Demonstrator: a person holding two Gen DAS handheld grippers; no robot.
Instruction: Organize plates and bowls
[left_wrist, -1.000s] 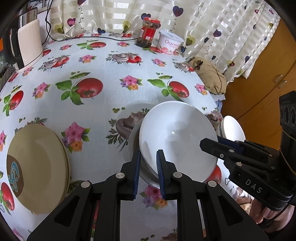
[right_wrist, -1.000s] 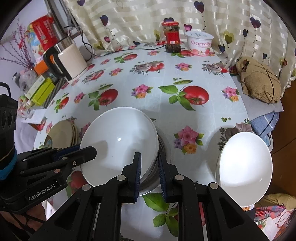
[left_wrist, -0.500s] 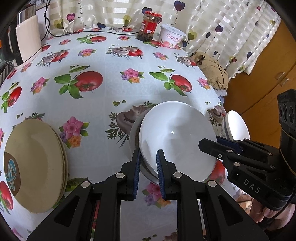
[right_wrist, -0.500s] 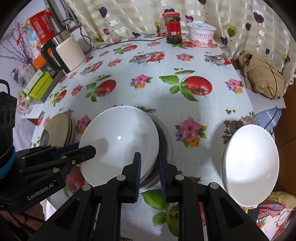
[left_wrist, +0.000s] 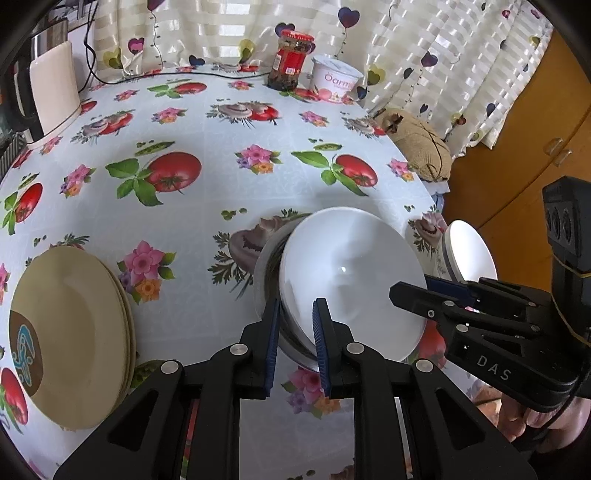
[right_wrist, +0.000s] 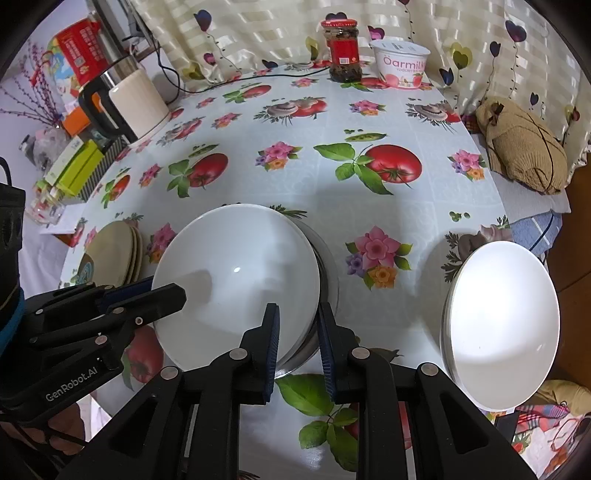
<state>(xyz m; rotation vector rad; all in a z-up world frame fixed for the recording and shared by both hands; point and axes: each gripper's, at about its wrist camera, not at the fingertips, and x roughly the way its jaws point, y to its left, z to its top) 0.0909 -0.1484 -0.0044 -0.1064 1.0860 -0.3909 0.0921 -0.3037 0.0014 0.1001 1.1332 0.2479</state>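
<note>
A white bowl sits nested and tilted in a steel bowl near the table's front edge. My left gripper is shut across both rims at the near left side, one pad inside the white bowl and one outside the steel wall. In the right wrist view my right gripper is shut the same way over the white bowl and steel bowl at their right side. Each gripper shows in the other's view: the right gripper and the left gripper.
A stack of beige plates lies to the left of the bowls. More white bowls sit stacked at the table's right edge. A kettle, a red-lidded jar and a yogurt tub stand at the back. A brown cloth bundle lies off the table's right edge.
Both grippers keep the same hold on the bowl rims. The right wrist view has shifted slightly, and the bowls and plates lie where they were.
</note>
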